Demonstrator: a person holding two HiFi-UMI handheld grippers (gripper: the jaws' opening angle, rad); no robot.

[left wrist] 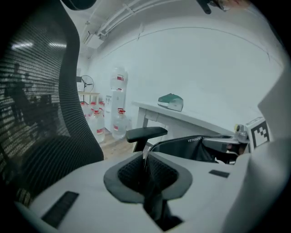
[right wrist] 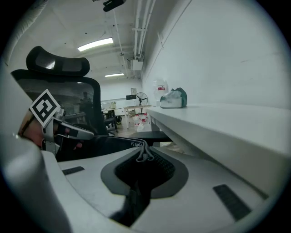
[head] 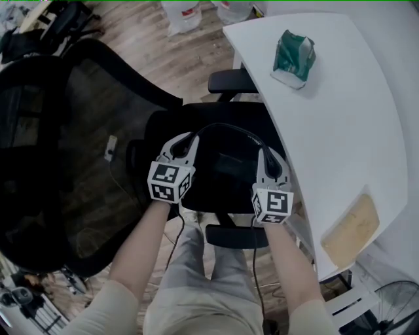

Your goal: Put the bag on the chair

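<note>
A black bag (head: 226, 171) hangs over the seat of a black mesh office chair (head: 72, 150), held up by its top edge on both sides. My left gripper (head: 184, 144) is shut on the bag's left end; in the left gripper view black fabric is pinched in my left gripper (left wrist: 146, 163) and the bag (left wrist: 191, 148) stretches off to the right. My right gripper (head: 267, 157) is shut on the bag's right end; my right gripper (right wrist: 143, 155) clamps a black strap with a grey tab. Whether the bag's bottom touches the seat is hidden.
A white table (head: 340, 124) runs along the right, close to my right gripper, with a green pouch (head: 293, 57) on it. The chair's armrests (head: 232, 82) (head: 236, 237) flank the bag. Water bottles (head: 180, 16) stand on the wooden floor beyond. A fan (head: 393, 307) is low right.
</note>
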